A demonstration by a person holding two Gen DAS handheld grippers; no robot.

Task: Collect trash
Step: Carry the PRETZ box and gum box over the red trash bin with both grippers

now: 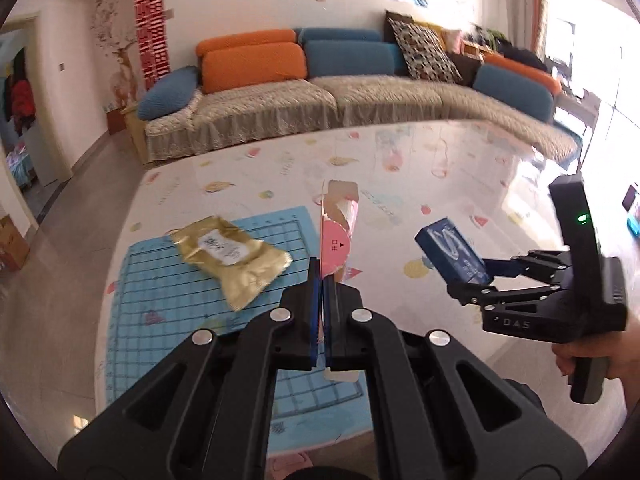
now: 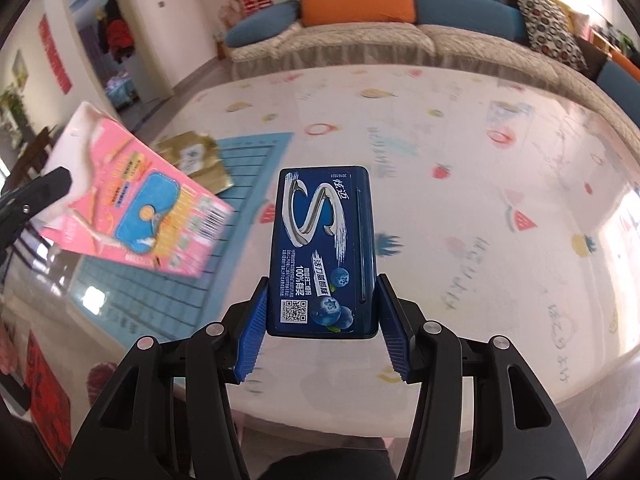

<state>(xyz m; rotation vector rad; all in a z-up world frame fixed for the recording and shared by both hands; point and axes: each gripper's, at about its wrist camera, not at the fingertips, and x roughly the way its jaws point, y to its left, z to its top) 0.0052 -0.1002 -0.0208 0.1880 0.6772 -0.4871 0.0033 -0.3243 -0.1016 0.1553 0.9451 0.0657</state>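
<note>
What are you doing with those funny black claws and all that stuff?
A person is picking up trash with a claw in each hand. The left gripper is pinching a flat pink package by its edge and holds it up above the table. The right gripper is squeezing a dark blue gum box from both sides. A gold wrapper lies on the blue mat, not picked up yet.

Blue grid mat (image 1: 168, 300) on patterned table (image 1: 420, 168) — sofa (image 1: 320, 104) behind w/ cushions.
</note>
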